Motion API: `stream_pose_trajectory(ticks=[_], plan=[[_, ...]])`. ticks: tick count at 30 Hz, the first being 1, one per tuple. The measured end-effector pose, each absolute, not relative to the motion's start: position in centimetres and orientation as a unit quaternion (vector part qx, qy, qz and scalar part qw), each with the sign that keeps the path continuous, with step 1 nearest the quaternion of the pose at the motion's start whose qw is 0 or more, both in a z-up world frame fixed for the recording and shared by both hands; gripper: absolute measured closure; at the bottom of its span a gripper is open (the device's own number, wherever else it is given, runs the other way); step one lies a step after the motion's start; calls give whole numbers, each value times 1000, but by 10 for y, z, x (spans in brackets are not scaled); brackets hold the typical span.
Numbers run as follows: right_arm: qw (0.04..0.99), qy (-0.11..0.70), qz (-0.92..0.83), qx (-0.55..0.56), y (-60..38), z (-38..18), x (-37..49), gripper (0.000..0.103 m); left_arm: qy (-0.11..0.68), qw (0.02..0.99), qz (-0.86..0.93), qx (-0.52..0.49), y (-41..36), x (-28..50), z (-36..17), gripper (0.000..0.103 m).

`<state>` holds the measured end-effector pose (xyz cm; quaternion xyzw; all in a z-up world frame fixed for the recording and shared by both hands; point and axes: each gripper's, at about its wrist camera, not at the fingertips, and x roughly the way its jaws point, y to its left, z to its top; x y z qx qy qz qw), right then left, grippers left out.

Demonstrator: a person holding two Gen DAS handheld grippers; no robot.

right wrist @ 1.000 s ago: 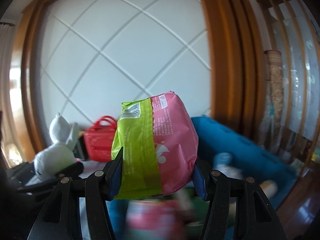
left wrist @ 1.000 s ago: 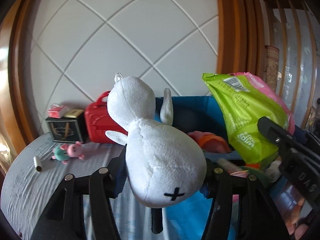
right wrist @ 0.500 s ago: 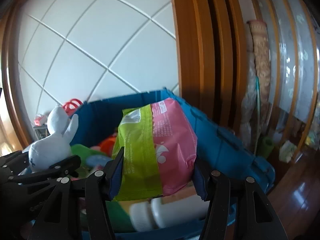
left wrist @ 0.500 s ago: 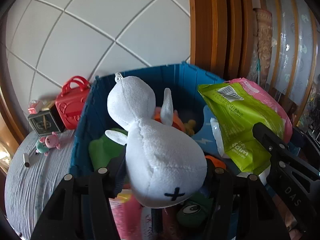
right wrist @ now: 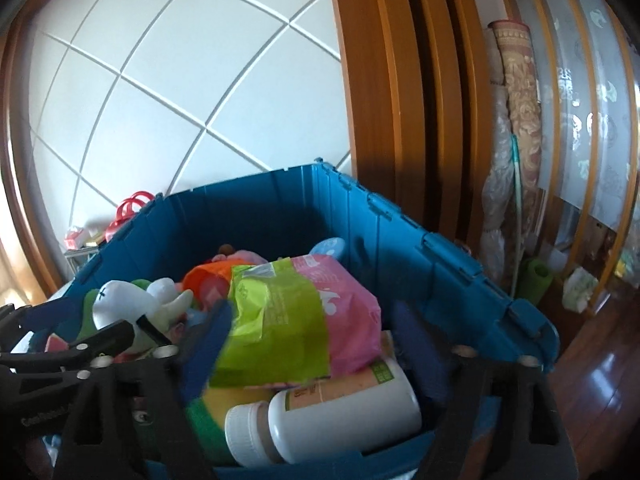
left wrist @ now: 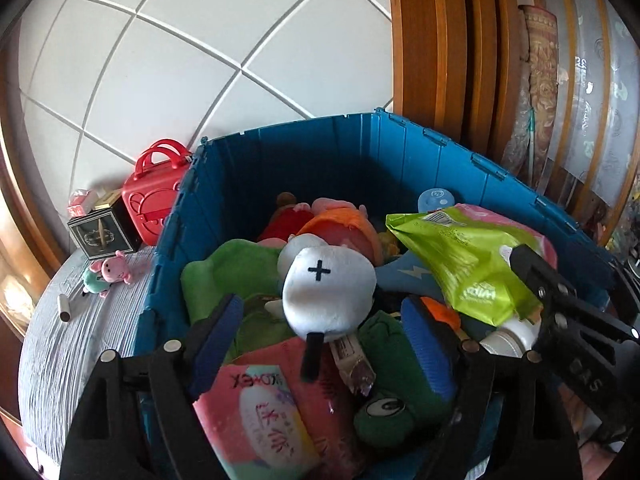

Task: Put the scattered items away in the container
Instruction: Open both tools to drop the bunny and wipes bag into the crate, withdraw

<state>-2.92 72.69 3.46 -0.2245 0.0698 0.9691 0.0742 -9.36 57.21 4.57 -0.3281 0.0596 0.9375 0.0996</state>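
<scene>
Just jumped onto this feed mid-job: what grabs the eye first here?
The blue bin, heaped with toys, fills both views. On top lie a white plush marked with a black cross, just ahead of the open left tool, and a green-and-pink packet over a white bottle by the open right tool. Left of the bin, a red case stands on the table.

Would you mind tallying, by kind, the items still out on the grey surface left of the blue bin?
Red toy case: 1
Dark box: 1
Small pink-and-white packet on that box: 1
Small plush figures, pink and teal: 2
Small white cylinder: 1
Total: 6
</scene>
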Motion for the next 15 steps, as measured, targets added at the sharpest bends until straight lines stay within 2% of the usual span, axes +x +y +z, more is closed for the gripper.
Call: stream_pose_trajectory(ticks=[1,3,9,15], plan=[[74,68,970,-220,727,37,-25,8,57,100,938,-326,568,-90,48,21],[74,70,972,-212,727,41,-17,0,55,100,941,-318,562,-83,53,21],[59,79,976,-195,714,52,4,0,39,90,954,-282,527,-54,69,21],[18,66,981,-180,664,63,13,0,8,43,964,-264,459,-34,78,17]])
